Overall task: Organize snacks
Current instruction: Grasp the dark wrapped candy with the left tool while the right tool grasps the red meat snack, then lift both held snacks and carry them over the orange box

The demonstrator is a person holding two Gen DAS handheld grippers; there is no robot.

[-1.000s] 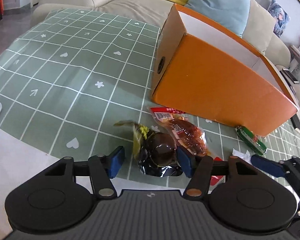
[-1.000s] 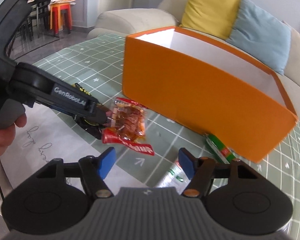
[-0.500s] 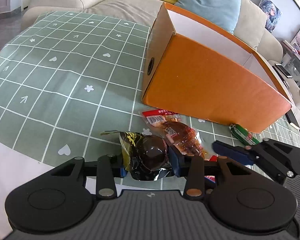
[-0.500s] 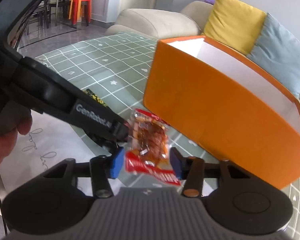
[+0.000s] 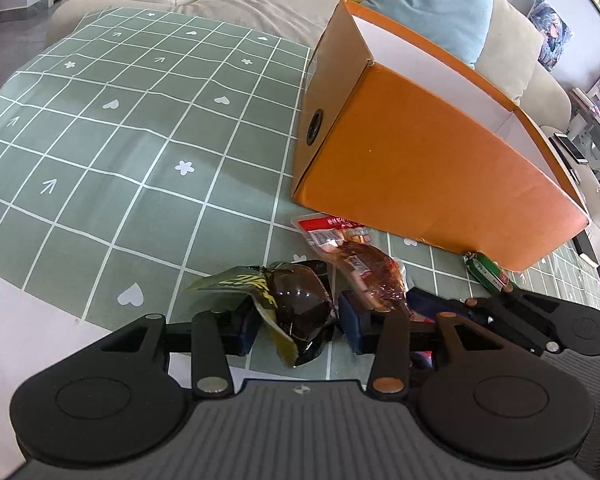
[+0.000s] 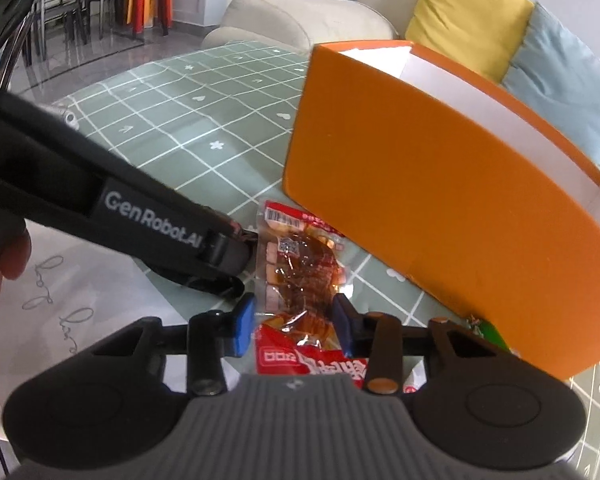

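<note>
A dark braised-egg packet (image 5: 300, 308) with a yellow-green flap sits between the pads of my left gripper (image 5: 298, 330). The pads press on it, and the jaws are opening slightly. Beside it lies a red meat snack packet (image 5: 364, 268), also seen from above as the meat packet (image 6: 300, 276). My right gripper (image 6: 294, 328) straddles its lower part, jaws closing, pads against the crinkled film. The left gripper (image 6: 242, 264) reaches in from the left and hides the egg packet there. The orange box (image 5: 420, 168) stands open-topped just behind both.
A green sausage stick (image 5: 488, 272) lies against the box's front wall, also visible as the stick (image 6: 490, 330). The green checked tablecloth (image 5: 140, 140) spreads left, with a white sheet (image 5: 40, 300) at the near edge. A hand (image 6: 0, 272) holds the left gripper. A sofa with cushions stands behind.
The left jaws closed in on the egg packet, which now stands tilted between them. The right gripper slid left over the meat packet, and its jaws narrowed around it.
</note>
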